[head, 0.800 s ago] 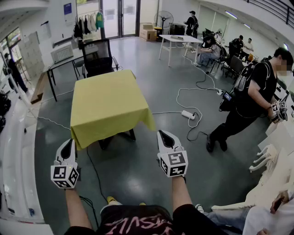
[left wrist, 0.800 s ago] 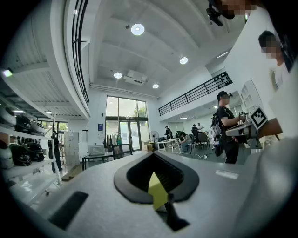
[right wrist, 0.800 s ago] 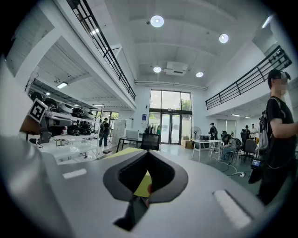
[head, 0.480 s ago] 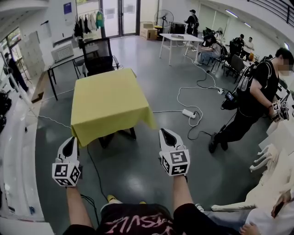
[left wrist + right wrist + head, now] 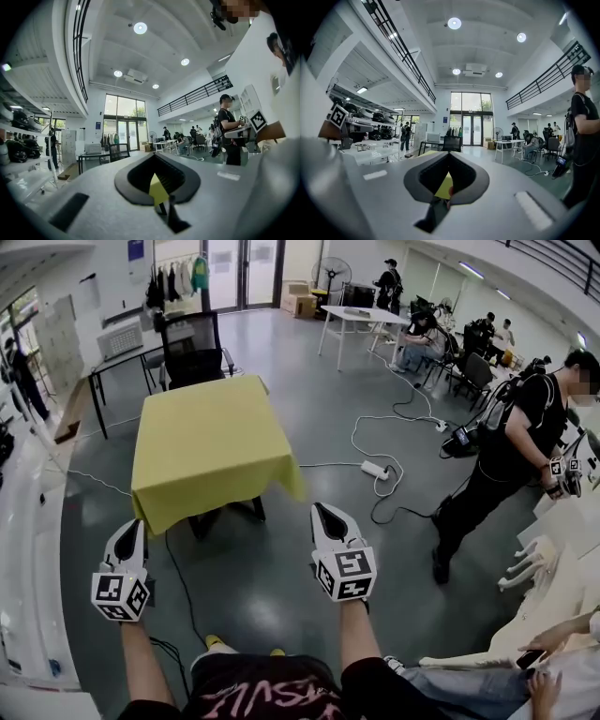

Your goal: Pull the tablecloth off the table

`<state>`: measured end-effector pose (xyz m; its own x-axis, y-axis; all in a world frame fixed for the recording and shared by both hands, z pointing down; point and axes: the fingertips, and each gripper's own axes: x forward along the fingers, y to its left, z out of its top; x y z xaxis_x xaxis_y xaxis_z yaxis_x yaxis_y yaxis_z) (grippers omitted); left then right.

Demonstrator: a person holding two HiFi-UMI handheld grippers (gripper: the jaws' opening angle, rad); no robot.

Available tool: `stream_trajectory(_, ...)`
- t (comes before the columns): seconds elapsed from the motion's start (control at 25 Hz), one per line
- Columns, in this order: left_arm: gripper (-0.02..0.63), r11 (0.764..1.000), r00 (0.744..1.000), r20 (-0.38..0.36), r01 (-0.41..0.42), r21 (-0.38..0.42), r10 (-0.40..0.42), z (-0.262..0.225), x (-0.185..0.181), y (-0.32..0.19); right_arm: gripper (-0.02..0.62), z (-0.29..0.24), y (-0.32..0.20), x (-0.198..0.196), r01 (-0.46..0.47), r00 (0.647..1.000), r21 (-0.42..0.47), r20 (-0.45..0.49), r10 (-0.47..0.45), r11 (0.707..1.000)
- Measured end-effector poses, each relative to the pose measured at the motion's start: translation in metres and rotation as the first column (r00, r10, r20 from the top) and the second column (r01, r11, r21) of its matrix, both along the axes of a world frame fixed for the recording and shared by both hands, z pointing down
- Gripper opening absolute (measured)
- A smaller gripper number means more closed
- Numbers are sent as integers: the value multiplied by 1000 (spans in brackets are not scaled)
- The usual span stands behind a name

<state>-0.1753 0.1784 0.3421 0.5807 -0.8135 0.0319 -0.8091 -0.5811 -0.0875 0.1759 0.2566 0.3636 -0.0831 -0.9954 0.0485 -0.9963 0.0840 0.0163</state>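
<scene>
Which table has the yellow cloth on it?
The nearest table, in front of the black chair; its yellow cloth hangs down the sides. The white table at the back and the dark desk on the left have no cloth.

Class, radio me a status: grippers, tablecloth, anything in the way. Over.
Left gripper and right gripper shut, empty. Yellow tablecloth draped, untouched, ahead of both. Black office chair beyond its far end.
</scene>
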Motion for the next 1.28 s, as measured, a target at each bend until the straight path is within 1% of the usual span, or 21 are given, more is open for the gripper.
stream_trajectory(0.12,4,1000,1000,-5,-1,2,1,-1,4,1,14,2,1,3,6,1000,1,1,-6,1000)
stream_trajectory(0.32,3,1000,1000,-5,-24,8,24,-5,19,-12,14,2,-3,11,1,1000,-4,10,-1,1000)
stream_trajectory(0.6,3,998,998,12,-69,11,68,-8,45,-50,14,1,-29,27,-22,1000,-19,-2,22,1000)
stream_trajectory(0.76,3,998,998,12,-64,7,64,-5,42,-84,14,4,-67,23,-14,1000,-29,-12,14,999)
stream_trajectory(0.96,4,999,999,-5,-45,-15,44,10,32,-134,14,11,-122,12,12,999,-52,-46,-15,999)
stream_trajectory(1.16,3,998,999,8,-46,-37,46,24,19,-192,14,20,-181,0,18,998,-80,-67,-23,997)
stream_trajectory(1.28,5,998,999,11,-41,-44,41,24,4,-234,14,17,-226,-14,30,997,-88,-74,-37,996)
